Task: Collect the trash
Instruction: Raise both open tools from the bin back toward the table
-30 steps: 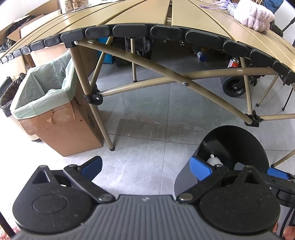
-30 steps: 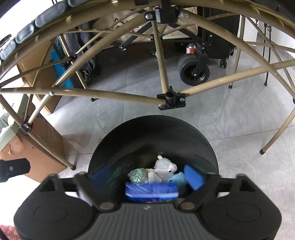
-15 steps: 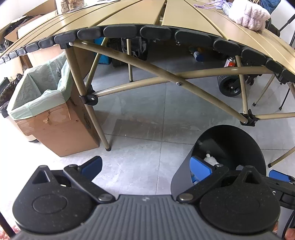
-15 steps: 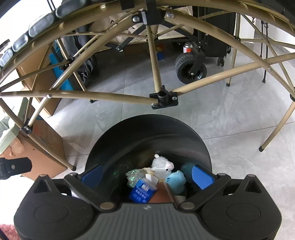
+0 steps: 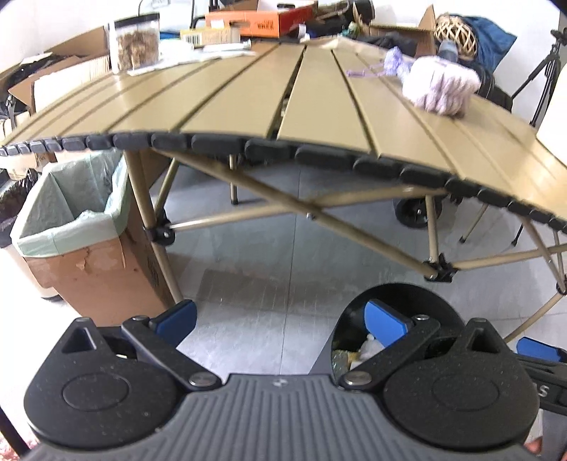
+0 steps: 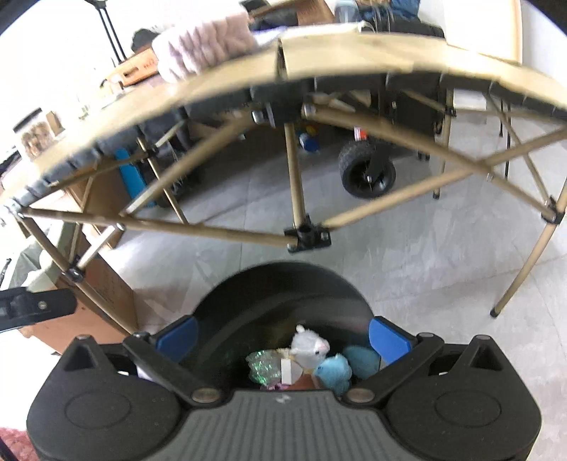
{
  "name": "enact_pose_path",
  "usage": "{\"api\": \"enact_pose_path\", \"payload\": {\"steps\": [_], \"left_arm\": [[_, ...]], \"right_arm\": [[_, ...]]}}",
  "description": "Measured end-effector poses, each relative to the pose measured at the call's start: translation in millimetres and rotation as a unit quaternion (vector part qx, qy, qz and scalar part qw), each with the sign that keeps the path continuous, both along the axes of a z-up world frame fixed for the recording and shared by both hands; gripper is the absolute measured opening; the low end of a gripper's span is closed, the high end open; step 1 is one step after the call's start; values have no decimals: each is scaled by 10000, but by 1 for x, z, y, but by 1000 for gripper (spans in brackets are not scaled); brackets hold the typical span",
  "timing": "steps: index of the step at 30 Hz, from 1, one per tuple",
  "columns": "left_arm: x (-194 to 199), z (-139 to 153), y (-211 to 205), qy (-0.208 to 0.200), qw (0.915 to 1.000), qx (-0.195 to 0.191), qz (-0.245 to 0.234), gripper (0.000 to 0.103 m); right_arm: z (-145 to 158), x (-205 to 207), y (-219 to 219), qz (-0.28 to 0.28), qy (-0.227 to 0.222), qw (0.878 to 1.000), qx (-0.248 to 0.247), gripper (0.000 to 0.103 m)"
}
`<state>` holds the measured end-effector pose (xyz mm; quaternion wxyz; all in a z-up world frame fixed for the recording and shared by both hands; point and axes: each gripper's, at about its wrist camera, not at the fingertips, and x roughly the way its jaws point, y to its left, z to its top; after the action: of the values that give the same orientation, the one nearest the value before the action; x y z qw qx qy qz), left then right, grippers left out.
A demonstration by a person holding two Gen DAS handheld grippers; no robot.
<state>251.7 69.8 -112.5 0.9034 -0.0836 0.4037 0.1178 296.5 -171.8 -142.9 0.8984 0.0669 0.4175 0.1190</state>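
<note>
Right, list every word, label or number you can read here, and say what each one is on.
"S": a lone letter on the right gripper body, seen in the left wrist view; the rest is cut off.
Orange box on the table: dark print, too blurred to read.
Pale carton beside it: barcode, digits unreadable.
Cardboard box with the green liner: side print too small to read.
Can under the table: red-and-white label, blurred.

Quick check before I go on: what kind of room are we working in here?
Probably an indoor workroom or storage space, not a tidy home. A folding slatted table stands on grey floor tiles, cardboard boxes are stacked at its far side, and a bag-lined cardboard box serves as a bin.
</note>
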Motion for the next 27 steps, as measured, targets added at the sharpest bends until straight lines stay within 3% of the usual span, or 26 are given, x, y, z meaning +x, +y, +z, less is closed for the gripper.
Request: {"api": "enact_pose_path", "payload": {"steps": [7,14,17,27], "left_arm": [[-15,31,-5,-660,9977,-161,-67,103],[-21,66,-21,-1358,9904,-168,-209,103],[-16,77,-27,-1572,9867,-293,-302,103],[24,101,-49,-2022,9782,-68,-476,103]], "right_arm": [[41,-20,-12,203,-671,9975,89,103],[85,-29,-37,-7,-1468,9882,430,103],[100,-22,-49,-159,-1712,9836,538,103],[140,14,-63,-154,-2349,9690,751,103]]}}
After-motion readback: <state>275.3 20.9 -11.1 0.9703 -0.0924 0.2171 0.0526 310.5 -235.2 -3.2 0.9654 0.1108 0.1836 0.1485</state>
